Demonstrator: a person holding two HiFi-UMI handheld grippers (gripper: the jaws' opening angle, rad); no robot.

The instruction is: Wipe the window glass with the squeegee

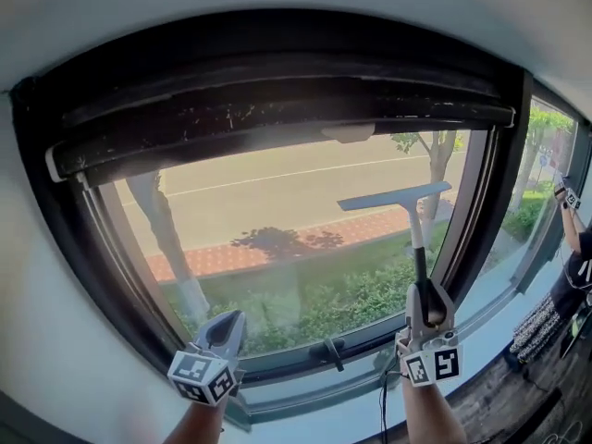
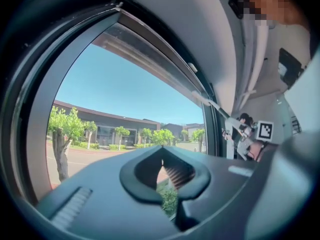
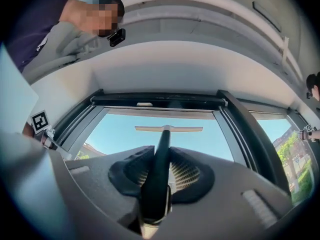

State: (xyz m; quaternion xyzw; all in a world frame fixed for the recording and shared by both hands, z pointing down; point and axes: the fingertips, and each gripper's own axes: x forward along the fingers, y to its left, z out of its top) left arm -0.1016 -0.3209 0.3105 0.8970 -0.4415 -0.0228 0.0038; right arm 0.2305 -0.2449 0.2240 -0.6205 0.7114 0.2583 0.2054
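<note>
Gripping the squeegee (image 1: 413, 225) by its dark handle, the right hand-held gripper (image 1: 425, 296) holds it upright, with the blade nearly level before the right part of the window glass (image 1: 277, 239). The left hand-held gripper (image 1: 227, 326), jaws together and empty, hangs low at the glass's left. A latch (image 1: 329, 351) sits on the lower frame (image 1: 296, 363) between them. A dark blind housing (image 1: 277, 100) spans the top. A second person (image 1: 575, 257) stands at the next pane, far right.

Squeegee (image 1: 396, 197) on window glass (image 1: 277, 211) upper right, right claw (image 1: 427, 290) below it, left claw (image 1: 229, 320) lower left
</note>
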